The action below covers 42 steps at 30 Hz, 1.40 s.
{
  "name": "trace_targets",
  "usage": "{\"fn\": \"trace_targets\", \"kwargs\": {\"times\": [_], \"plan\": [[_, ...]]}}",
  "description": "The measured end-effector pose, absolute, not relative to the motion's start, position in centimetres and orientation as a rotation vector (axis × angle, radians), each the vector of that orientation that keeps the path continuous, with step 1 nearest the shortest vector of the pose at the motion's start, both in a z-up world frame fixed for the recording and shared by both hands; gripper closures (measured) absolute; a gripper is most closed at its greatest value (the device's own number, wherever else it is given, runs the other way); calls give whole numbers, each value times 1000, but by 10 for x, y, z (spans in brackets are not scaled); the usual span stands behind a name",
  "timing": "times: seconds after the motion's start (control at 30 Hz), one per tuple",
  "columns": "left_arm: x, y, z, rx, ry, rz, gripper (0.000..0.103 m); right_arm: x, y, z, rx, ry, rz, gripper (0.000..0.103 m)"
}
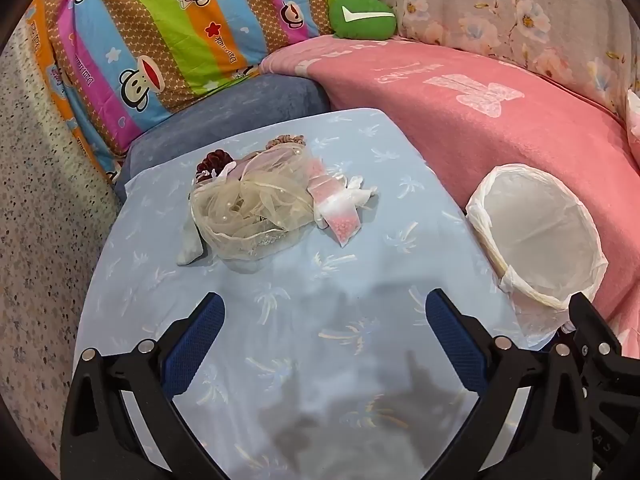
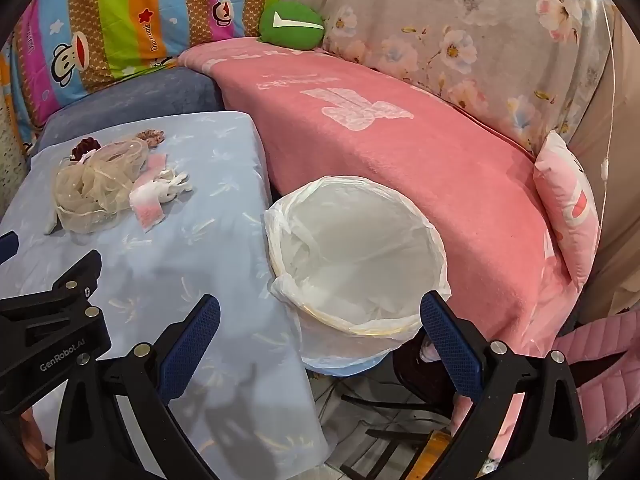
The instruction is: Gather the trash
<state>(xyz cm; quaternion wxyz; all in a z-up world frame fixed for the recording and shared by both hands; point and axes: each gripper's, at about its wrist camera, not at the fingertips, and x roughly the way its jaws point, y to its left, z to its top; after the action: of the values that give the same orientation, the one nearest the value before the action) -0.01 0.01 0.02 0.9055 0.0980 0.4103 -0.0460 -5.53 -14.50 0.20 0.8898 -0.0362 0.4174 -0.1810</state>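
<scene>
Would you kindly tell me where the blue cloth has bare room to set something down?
The blue cloth is bare between the left tool and the trash pile. Its far left part is crowded by the pile.

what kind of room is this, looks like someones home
Probably a home living room or bedroom: a seat draped in a pink blanket, a striped cartoon-monkey cushion behind it, and a small lined bin beside a cloth-covered table.

bare tablecloth ahead, trash pile beyond, bin alongside
</scene>
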Motion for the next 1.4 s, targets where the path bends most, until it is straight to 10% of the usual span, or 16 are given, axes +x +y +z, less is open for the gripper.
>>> {"fn": "trace_targets", "kwargs": {"times": [1.4], "plan": [[-2, -8, 11, 192, 837, -103, 7, -64, -146, 14, -78, 834, -391, 6]]}}
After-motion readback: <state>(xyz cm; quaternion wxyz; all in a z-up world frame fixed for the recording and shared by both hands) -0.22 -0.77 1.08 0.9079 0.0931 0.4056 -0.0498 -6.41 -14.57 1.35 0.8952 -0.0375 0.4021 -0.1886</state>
